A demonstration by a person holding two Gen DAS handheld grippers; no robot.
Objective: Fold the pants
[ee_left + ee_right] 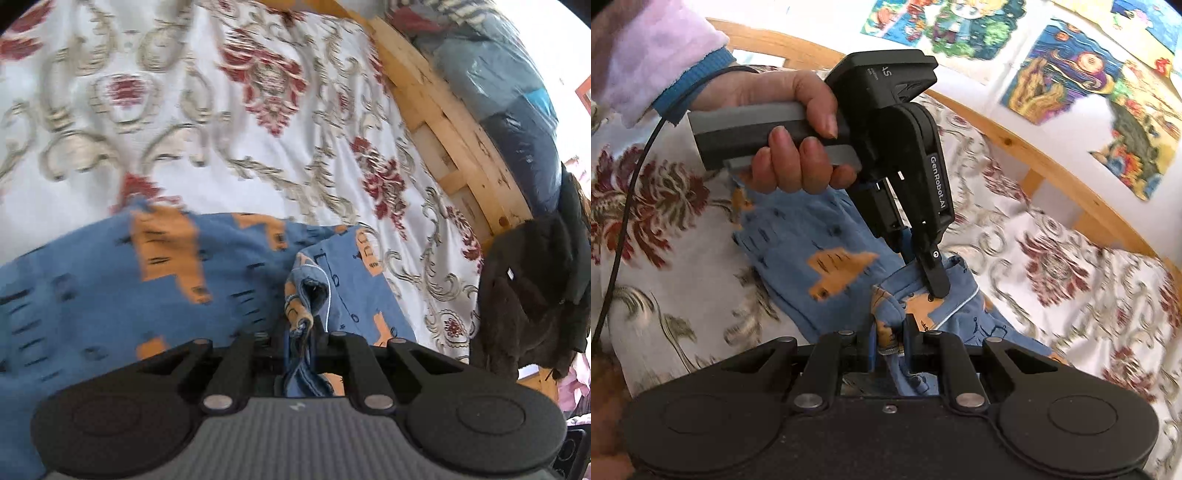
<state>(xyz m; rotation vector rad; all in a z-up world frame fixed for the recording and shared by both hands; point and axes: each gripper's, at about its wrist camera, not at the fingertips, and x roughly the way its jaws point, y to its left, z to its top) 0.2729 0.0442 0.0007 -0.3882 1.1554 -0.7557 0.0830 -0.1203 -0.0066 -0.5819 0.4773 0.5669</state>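
Blue pants (110, 280) with orange animal prints lie on a floral bedspread (184, 110). My left gripper (301, 332) is shut on a bunched edge of the blue cloth, which runs back between its fingers. In the right wrist view the pants (812, 243) spread to the left, and my right gripper (892, 339) is shut on another bunched fold of them. The left gripper (932, 284) shows there too, held by a hand (786, 147) in a pink sleeve, its fingertips pinching the cloth just beyond my right gripper.
A wooden bed frame (454, 147) runs along the right, with bagged blue bedding (517, 110) behind it. Dark clothing (532, 291) lies at the bed's right edge. In the right wrist view a wooden rail (1052, 173) and colourful pictures (1071, 81) on the wall stand behind.
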